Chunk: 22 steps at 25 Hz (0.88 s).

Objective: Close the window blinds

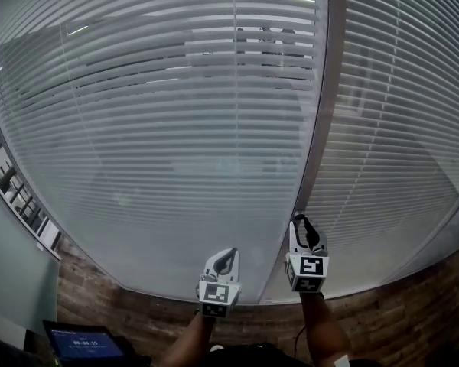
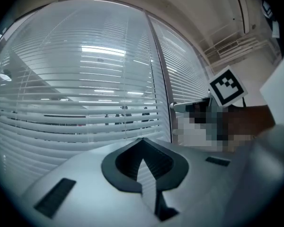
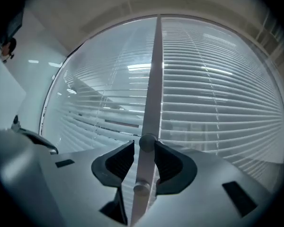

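Grey slatted blinds [image 1: 176, 128] hang behind glass on both sides of an upright window post [image 1: 321, 128]. In the right gripper view a small round knob [image 3: 147, 142] on that post [image 3: 154, 79] sits between my right gripper's dark pads. The right gripper [image 3: 145, 148] is shut on the knob, and a second stud [image 3: 141, 188] lies lower between the jaws. In the head view the right gripper [image 1: 300, 222] reaches the post low down. My left gripper [image 1: 228, 255] hovers to its left, off the glass, shut and empty [image 2: 143, 143].
A brick wall [image 1: 138, 312] runs under the window sill. A tablet with a lit screen [image 1: 84, 342] stands at the bottom left. Framed items [image 1: 19, 193] hang on the left side wall. The right gripper's marker cube [image 2: 225, 88] shows in the left gripper view.
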### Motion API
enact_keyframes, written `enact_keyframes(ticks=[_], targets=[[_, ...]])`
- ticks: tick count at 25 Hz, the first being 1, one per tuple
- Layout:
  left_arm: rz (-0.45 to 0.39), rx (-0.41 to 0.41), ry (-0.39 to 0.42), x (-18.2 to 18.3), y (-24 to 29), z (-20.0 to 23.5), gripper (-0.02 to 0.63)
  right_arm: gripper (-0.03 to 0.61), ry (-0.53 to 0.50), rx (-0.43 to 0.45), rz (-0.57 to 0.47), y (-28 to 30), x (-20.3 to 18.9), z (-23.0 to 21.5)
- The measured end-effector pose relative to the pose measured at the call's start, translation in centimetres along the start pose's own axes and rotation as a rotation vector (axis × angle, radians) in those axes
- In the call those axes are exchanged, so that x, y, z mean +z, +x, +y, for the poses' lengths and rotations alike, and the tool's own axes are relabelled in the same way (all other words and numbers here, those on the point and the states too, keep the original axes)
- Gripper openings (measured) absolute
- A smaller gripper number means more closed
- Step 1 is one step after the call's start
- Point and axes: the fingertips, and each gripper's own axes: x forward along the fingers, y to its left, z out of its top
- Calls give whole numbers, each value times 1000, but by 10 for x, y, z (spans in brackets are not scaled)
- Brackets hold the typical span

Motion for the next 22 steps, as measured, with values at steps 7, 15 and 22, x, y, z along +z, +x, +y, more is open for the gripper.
enact_keyframes(ticks=[7,15,22], targets=[[10,-9,0,-5,-1,-7,-8,125,58,-61,-15,1,0,-3],[12,3,-1,-8,-3,-1,-8,140,88,-82,1,12,-4,-10],[17,26,-12,-11,-5,11,-8,127,-20,-64,-8,13,-3,-8]])
